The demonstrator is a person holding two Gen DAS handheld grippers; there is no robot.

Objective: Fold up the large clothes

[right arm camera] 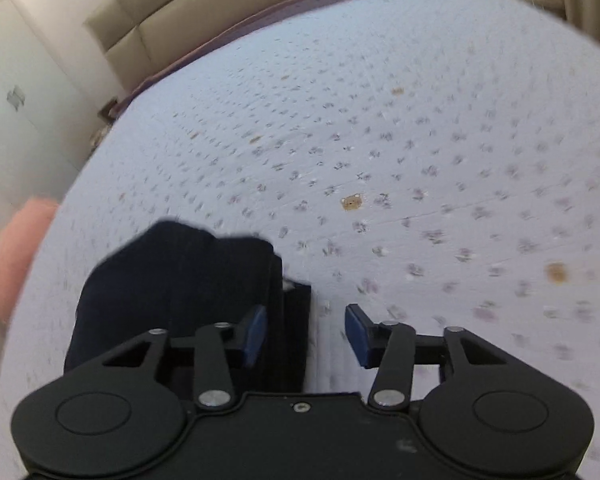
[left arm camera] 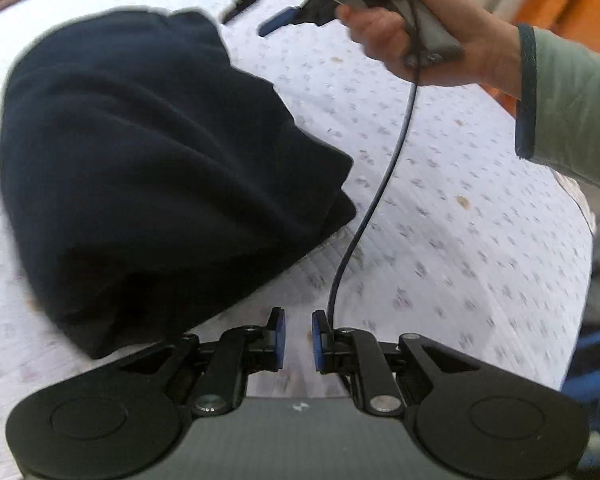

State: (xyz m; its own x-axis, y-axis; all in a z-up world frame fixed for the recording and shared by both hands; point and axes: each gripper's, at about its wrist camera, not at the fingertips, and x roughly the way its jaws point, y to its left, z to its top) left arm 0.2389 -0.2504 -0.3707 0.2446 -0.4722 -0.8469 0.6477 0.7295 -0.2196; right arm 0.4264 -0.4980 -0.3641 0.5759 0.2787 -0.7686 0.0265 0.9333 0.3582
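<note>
Garment [left arm camera: 160, 168], dark navy, is seen folded into a compact bundle at 10 o'clock on the bedsheet [left arm camera: 440, 240]; folding is judged nearly finished. Left gripper [left arm camera: 298, 336] is narrowly parted, right gripper [right arm camera: 306, 332] wide apart; nothing is held by either.

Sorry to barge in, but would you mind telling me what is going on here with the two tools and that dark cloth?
A person is folding clothes on a bed with a hand-held tool in each hand. A dark navy garment lies bunched in a thick bundle on the floral sheet. The left tool is slightly open and holds nothing, just off the bundle's near edge. The right tool is open wide and empty beside the garment's edge. The right hand shows in the left view.
</note>
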